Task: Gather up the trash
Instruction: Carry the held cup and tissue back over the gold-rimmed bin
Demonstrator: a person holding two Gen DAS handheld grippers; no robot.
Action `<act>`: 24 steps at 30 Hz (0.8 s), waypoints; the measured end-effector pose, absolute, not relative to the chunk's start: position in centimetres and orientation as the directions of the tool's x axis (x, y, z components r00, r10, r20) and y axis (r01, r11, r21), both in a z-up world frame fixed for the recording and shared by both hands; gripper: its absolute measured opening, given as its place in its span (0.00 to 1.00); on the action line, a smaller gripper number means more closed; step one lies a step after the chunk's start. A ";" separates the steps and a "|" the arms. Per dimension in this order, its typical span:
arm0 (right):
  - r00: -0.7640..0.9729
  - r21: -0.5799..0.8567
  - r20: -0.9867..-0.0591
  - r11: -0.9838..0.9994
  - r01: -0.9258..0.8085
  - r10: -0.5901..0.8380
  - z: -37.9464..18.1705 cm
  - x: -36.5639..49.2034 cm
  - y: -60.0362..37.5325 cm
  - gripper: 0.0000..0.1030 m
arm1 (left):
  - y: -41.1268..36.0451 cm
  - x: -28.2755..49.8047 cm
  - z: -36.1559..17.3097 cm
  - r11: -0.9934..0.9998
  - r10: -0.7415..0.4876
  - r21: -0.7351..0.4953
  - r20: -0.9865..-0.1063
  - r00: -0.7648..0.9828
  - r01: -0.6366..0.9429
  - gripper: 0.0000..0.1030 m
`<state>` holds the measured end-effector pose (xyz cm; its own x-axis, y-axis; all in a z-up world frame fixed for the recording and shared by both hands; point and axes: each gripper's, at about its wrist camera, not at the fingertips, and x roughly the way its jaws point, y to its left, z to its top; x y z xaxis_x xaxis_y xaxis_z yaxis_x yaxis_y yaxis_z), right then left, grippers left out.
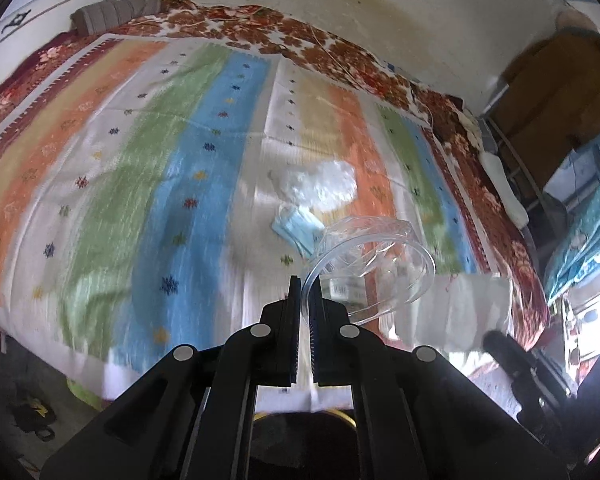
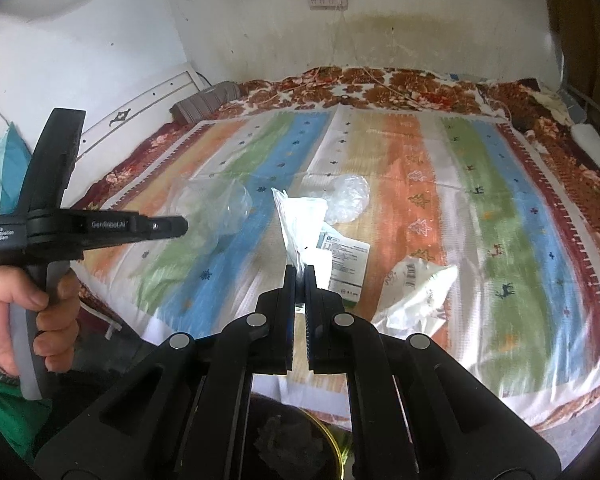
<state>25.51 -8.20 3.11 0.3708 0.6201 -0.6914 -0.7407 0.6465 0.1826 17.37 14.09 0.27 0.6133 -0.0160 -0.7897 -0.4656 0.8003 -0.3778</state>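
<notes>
Closest to me, under both grippers, a dark bin with a gold rim (image 2: 332, 436) sits at the foot of the bed, something dark and crumpled inside it.

My right gripper (image 2: 299, 276) has its jaws pressed nearly together, pinching the lower end of a white plastic wrapper (image 2: 300, 220). The wrapper's long axis runs up and away from the fingertips, leaning a little left, top end pointed toward the far wall.

My left gripper (image 1: 305, 286) is pinched on the rim of a clear plastic cup (image 1: 374, 264); only a thin gap shows between the jaws, filled by the rim. The cup lies on its side (long axis roughly level), extending to the right of the tips. From the right wrist view the same cup (image 2: 216, 212) hangs off the left gripper's (image 2: 180, 226) tip, off the bed.

Just beyond, on the striped bedspread (image 2: 500, 240): a labelled flat packet (image 2: 342, 258) just right of the right fingertips, and a crumpled white printed bag (image 2: 416, 288) further right. A blue face mask (image 1: 296, 230) lies behind the cup, a clear crumpled bag (image 2: 350, 196) past that.

Far end: a rolled brown pillow (image 2: 204, 104) by the headboard and a power strip (image 2: 329, 0) on the wall.
</notes>
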 end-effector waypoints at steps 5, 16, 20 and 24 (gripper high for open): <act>0.363 0.190 -0.686 0.637 -0.747 0.631 3.2 23.3 -9.7 0.03 | 12.5 15.0 0.0 0.791 -0.053 -0.406 -0.792 0.609 -0.458 0.03; 0.322 0.206 -0.701 0.613 -0.763 0.636 1.7 19.2 -11.5 0.03 | 9.2 10.7 -1.3 0.801 -0.080 -0.407 -0.800 0.594 -0.440 0.03; 0.313 0.210 -0.712 0.616 -0.759 0.629 1.1 18.4 -12.0 0.03 | 8.2 9.7 -1.9 0.807 -0.078 -0.392 -0.813 0.578 -0.442 0.03; 0.298 0.209 -0.731 0.617 -0.758 0.614 0.2 17.5 -12.4 0.03 | 7.0 9.0 -3.2 0.814 -0.082 -0.369 -0.838 0.540 -0.448 0.03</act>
<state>17.49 -12.36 0.16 0.2982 0.6141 -0.7307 -0.7585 0.6172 0.2093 9.03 7.04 -3.17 0.5401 -0.0824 -0.8375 -0.4481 0.8143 -0.3691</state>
